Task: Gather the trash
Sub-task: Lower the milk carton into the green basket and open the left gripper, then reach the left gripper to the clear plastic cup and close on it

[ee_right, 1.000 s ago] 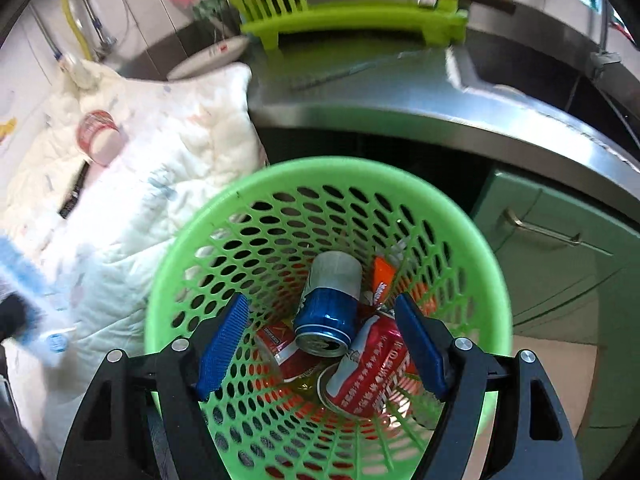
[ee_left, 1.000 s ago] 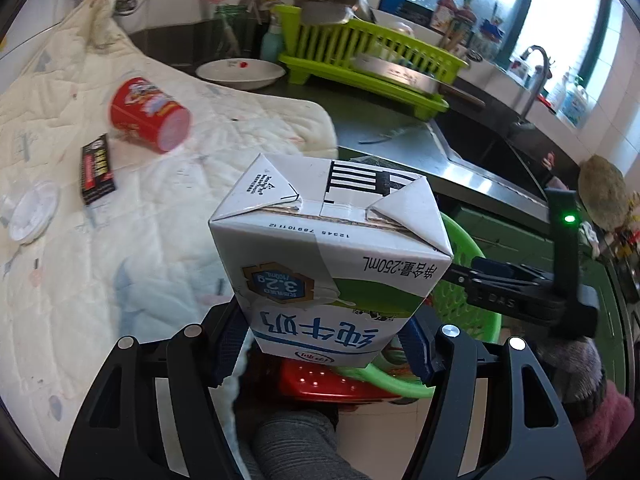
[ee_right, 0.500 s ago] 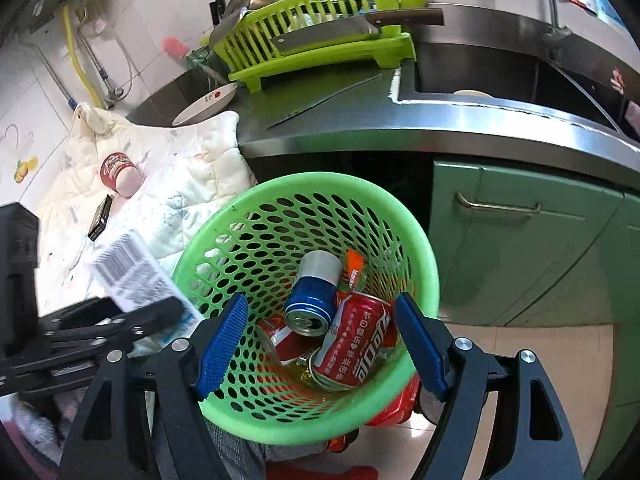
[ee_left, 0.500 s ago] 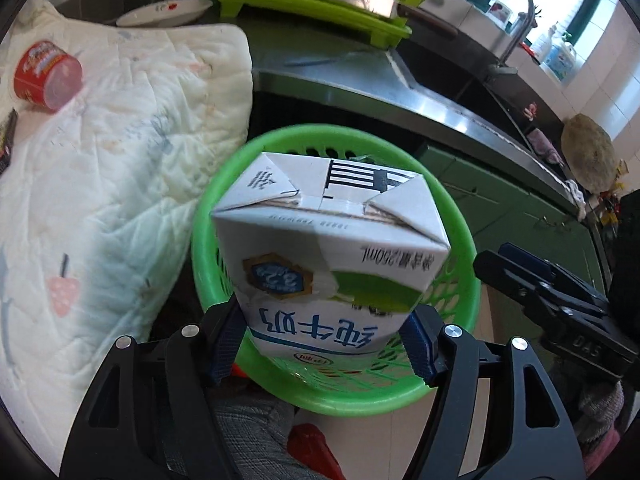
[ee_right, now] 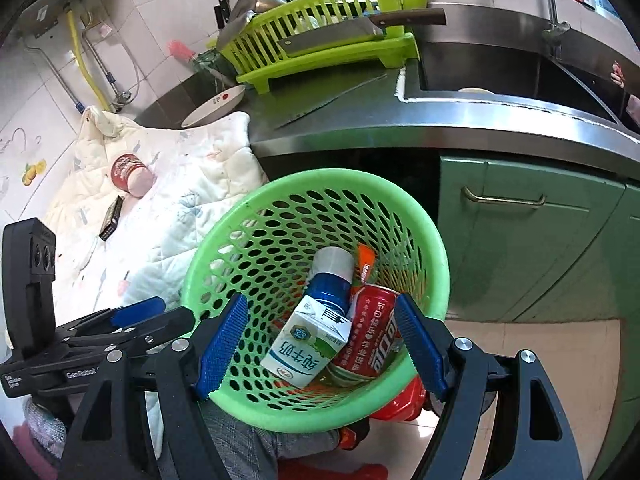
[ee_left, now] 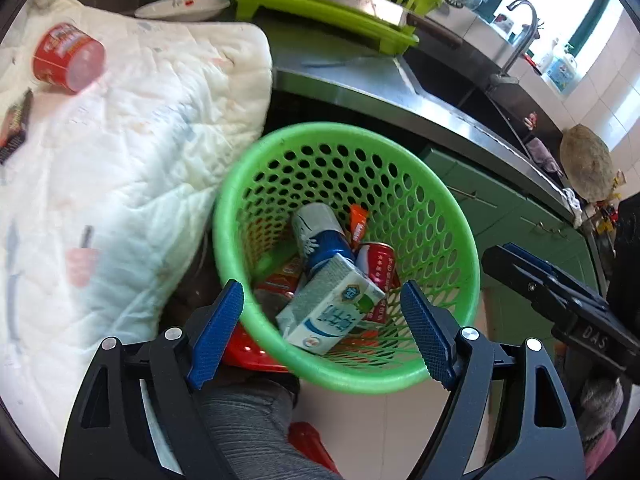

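Note:
The white milk carton (ee_left: pixel 330 310) (ee_right: pixel 307 340) lies loose inside the green perforated basket (ee_left: pixel 248 188) (ee_right: pixel 424 240), on top of a blue can (ee_left: pixel 320 240) (ee_right: pixel 330 280) and a red can (ee_left: pixel 376 260) (ee_right: pixel 374 334). My left gripper (ee_left: pixel 322 330) hangs over the basket's near rim, its jaws opening with nothing pressed between the pads. My right gripper (ee_right: pixel 320 346) is open above the same basket and holds nothing. A red cup (ee_left: pixel 66 58) (ee_right: pixel 130 174) and a small black packet (ee_left: pixel 14 128) (ee_right: pixel 110 218) lie on the white quilt (ee_left: pixel 120 140) (ee_right: pixel 180 184).
A steel counter (ee_right: pixel 360 120) carries a lime dish rack (ee_right: pixel 328 36) with a cleaver (ee_right: pixel 332 38) and a white plate (ee_right: pixel 214 106). A sink (ee_right: pixel 500 76) lies to the right, green cabinets (ee_right: pixel 520 240) below. A red stool (ee_right: pixel 400 400) stands under the basket. A person's grey-trousered leg (ee_left: pixel 256 432) is below it.
The milk carton has left my left gripper's jaws and dropped into the green basket. The left gripper moved over the basket and its jaws spread wider. The right gripper pulled back a little.

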